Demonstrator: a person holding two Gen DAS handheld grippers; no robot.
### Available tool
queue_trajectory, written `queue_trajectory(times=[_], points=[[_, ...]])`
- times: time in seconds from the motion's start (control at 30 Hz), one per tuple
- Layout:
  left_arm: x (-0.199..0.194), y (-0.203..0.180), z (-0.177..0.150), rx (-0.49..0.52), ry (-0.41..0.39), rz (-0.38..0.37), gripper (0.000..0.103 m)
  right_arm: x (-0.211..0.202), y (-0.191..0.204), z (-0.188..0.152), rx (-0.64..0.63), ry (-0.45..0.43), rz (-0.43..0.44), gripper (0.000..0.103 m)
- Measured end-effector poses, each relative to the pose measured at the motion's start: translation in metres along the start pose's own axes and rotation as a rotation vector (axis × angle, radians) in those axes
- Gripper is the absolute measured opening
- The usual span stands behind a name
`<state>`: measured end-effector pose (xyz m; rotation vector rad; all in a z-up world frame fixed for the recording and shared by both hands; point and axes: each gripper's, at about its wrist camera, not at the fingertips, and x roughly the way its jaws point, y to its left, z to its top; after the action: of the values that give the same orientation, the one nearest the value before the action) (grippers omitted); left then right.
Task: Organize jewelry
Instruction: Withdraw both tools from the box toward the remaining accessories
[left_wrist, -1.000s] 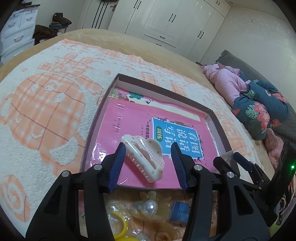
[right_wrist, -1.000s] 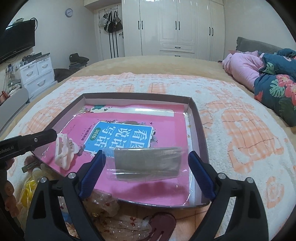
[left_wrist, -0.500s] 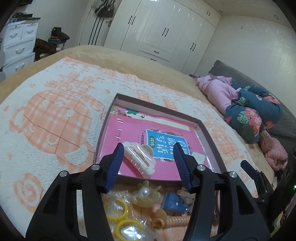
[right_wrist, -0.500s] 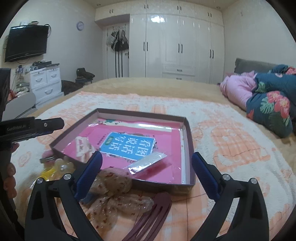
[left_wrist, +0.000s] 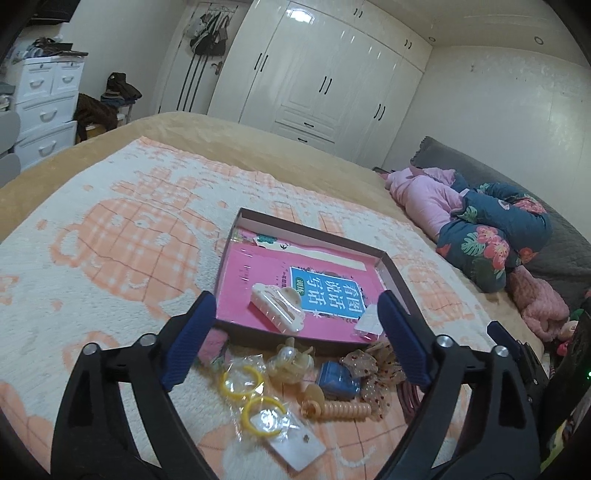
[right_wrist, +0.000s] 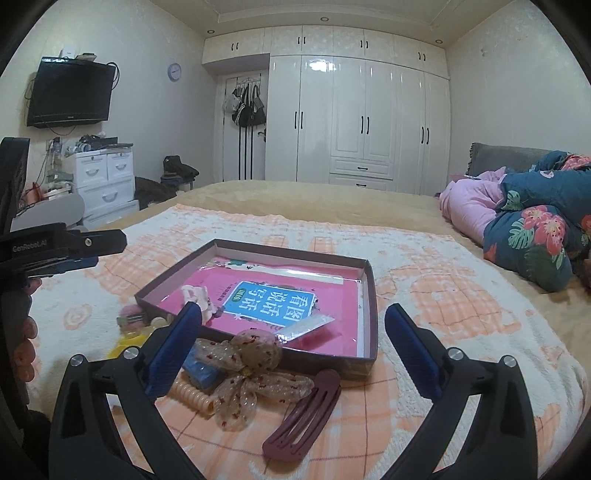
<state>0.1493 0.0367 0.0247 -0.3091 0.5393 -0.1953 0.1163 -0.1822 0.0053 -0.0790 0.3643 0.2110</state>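
Note:
A shallow brown box (left_wrist: 314, 232) (right_wrist: 291, 255) lined with a pink book lies on the blanket. Inside it are a white claw hair clip (left_wrist: 277, 308) (right_wrist: 197, 297) and a small clear packet (left_wrist: 367, 322) (right_wrist: 306, 326). My left gripper (left_wrist: 295, 306) hovers in front of the box, its jaws opening with nothing between them. My right gripper (right_wrist: 293, 310) is back from the box too, its jaws still opening and empty. In front of the box lie yellow hoops (left_wrist: 240, 376), a pearl flower clip (left_wrist: 291, 363), a blue box (left_wrist: 338, 380), a spiral hair tie (left_wrist: 336, 410), a dotted sheer bow (right_wrist: 251, 365) and a maroon snap clip (right_wrist: 303, 417).
The orange-and-cream blanket (left_wrist: 110, 240) covers a wide bed. Pink and floral bedding (right_wrist: 535, 240) is heaped at the right. White wardrobes (right_wrist: 351, 122) and a drawer unit (right_wrist: 105, 181) stand beyond the bed. A person's hand (right_wrist: 26, 354) holds the left gripper at the left edge of the right wrist view.
Both grippers pulled back and up from the box. The left jaws spread wide away from the white claw clip. The right jaws drew off the clear packet, which stays in the box.

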Motion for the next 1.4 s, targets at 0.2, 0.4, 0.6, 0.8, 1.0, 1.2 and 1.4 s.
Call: queue_trajectory(times=[0.2, 0.4, 0.6, 0.8, 1.0, 1.2, 1.4], points=[[-0.018, 0.002, -0.005, 0.007, -0.013, 0.021, 0.088, -0.015, 0.0, -0.004, -0.004, -0.002, 0.012, 0.097], [-0.035, 0.006, -0.01, 0.006, -0.022, 0.036, 0.09, -0.029, 0.001, -0.008, -0.015, 0.0, 0.028, 0.097], [-0.046, 0.012, -0.02, 0.015, 0.001, 0.057, 0.091, -0.038, 0.005, -0.015, -0.03, 0.017, 0.05, 0.097], [-0.049, 0.017, -0.033, 0.031, 0.051, 0.085, 0.091, -0.041, 0.01, -0.023, -0.063, 0.05, 0.082, 0.097], [-0.044, 0.022, -0.048, 0.032, 0.128, 0.112, 0.091, -0.034, 0.016, -0.035, -0.089, 0.109, 0.102, 0.097], [-0.029, 0.022, -0.06, 0.028, 0.193, 0.099, 0.091, -0.017, 0.018, -0.043, -0.114, 0.159, 0.116, 0.097], [-0.01, 0.023, -0.067, 0.007, 0.25, 0.095, 0.091, 0.015, 0.014, -0.048, -0.119, 0.236, 0.143, 0.097]])
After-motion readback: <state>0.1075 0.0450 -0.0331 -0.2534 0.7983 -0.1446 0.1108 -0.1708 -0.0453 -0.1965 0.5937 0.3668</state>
